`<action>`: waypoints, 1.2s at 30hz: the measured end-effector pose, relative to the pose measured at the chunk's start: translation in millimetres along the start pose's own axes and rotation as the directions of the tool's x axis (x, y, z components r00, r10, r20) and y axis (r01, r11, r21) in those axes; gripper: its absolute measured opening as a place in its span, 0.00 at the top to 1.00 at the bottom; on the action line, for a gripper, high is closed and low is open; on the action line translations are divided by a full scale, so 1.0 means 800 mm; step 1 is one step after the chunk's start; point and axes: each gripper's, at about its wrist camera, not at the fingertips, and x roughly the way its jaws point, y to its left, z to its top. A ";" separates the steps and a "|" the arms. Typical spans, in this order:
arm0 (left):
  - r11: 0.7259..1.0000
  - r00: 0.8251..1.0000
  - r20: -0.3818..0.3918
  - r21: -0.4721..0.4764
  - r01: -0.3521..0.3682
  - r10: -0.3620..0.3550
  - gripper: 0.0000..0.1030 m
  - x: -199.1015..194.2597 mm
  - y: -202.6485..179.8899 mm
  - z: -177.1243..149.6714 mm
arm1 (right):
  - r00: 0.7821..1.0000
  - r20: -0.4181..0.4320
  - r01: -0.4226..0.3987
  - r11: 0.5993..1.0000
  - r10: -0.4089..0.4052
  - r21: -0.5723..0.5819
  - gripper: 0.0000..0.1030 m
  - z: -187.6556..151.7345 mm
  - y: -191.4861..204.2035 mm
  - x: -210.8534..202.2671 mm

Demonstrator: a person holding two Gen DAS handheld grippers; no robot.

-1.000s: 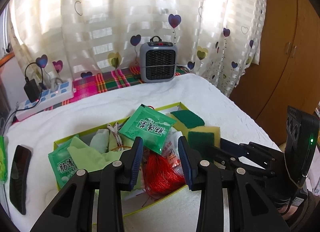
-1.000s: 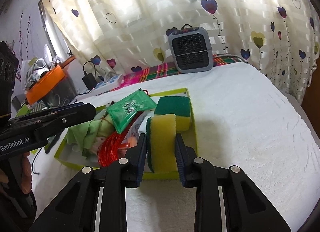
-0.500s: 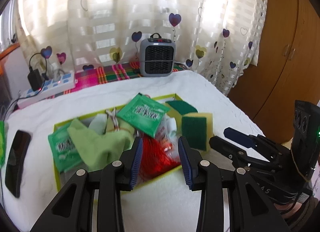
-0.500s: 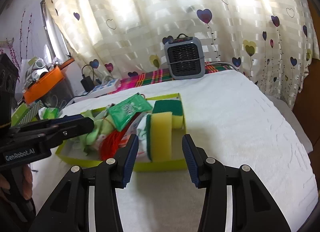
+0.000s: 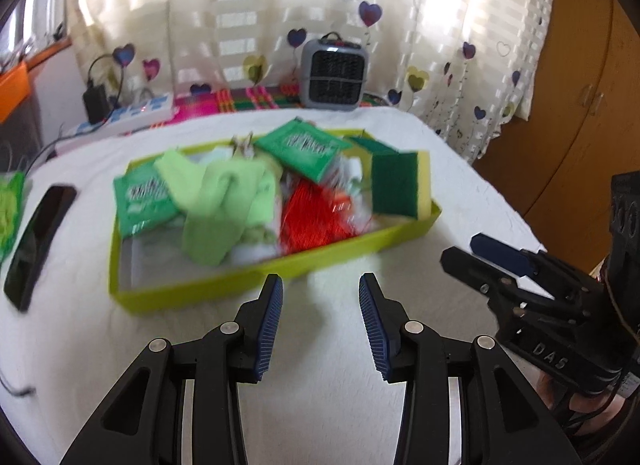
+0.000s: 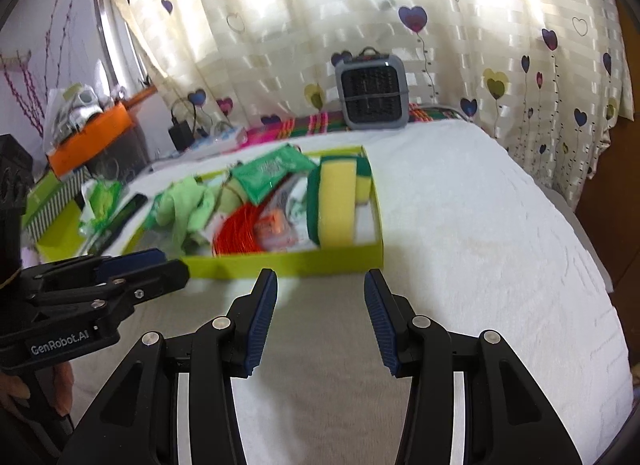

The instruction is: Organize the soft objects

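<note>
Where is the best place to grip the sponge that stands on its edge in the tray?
Probably the top of the upright sponge, tongs coming from above across its thin body: one pad on the yellow foam face, one on the green scouring face. It stands at the yellow-green tray's right end, top clear of the rim.

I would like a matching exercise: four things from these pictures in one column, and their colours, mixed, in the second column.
Things:
1. sponge
2. cloth
3. heater
4. coil of cord

Colours:
A. grey
B. red
C. yellow with a dark green face
D. light green

Pairs: 1-C, 2-D, 3-A, 4-B
</note>
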 end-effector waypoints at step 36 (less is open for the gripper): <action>0.981 0.982 -0.047 -0.054 -0.185 0.183 0.48 0.012 -0.005 -0.079 | 0.973 -0.194 0.099 0.985 -0.126 -0.143 0.37 -0.056 0.024 0.014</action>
